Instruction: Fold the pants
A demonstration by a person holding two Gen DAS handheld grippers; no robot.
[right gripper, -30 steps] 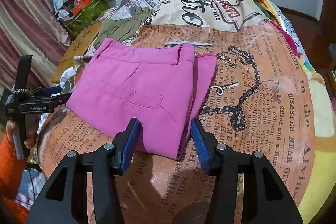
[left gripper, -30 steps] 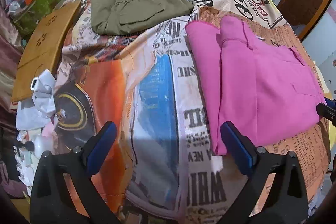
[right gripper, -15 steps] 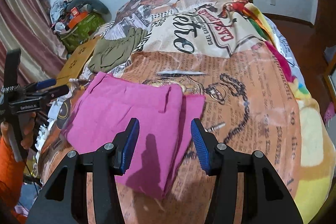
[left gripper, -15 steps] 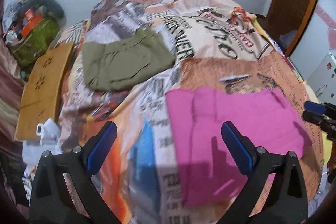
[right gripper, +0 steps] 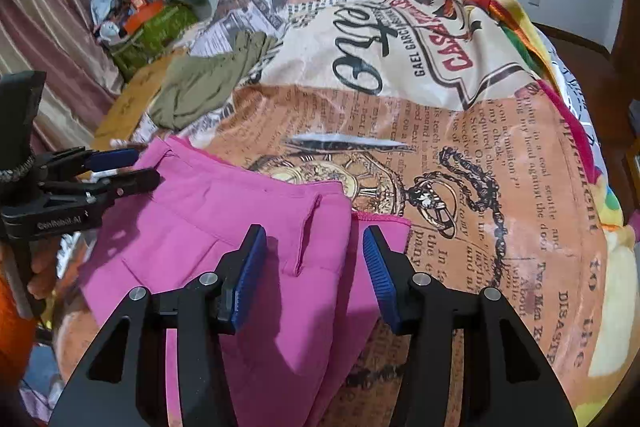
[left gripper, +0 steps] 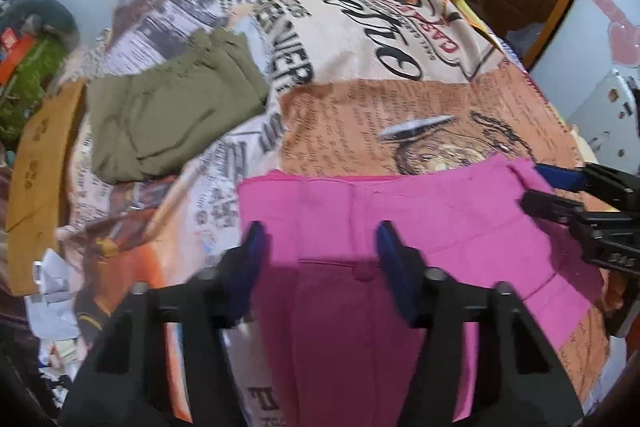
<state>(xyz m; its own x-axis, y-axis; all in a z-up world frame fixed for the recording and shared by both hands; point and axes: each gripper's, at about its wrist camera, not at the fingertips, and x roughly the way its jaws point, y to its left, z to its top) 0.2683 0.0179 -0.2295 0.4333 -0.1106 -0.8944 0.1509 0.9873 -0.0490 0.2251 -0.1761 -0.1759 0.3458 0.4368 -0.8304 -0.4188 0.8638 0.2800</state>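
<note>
Hovering both open claws, left (left gripper: 318, 259) and right (right gripper: 314, 267), over the pink pants (right gripper: 224, 227) lying near me on the bed (right gripper: 500, 155), I judged them soft, light; pinch the waistband.

Left wrist view: looks forward between the left claw (left gripper: 318, 247) fingers, close above the near edge of the pink pants (left gripper: 420, 223) on the bed (left gripper: 360, 115), facing the far wall. Right wrist view: looks likewise along the right claw (right gripper: 314, 251), from the pants' (right gripper: 224, 223) other end. Shared: pants, printed bedspread, olive garment (left gripper: 168, 111) (right gripper: 204, 87); each view catches the opposite claw at its edge.
</note>
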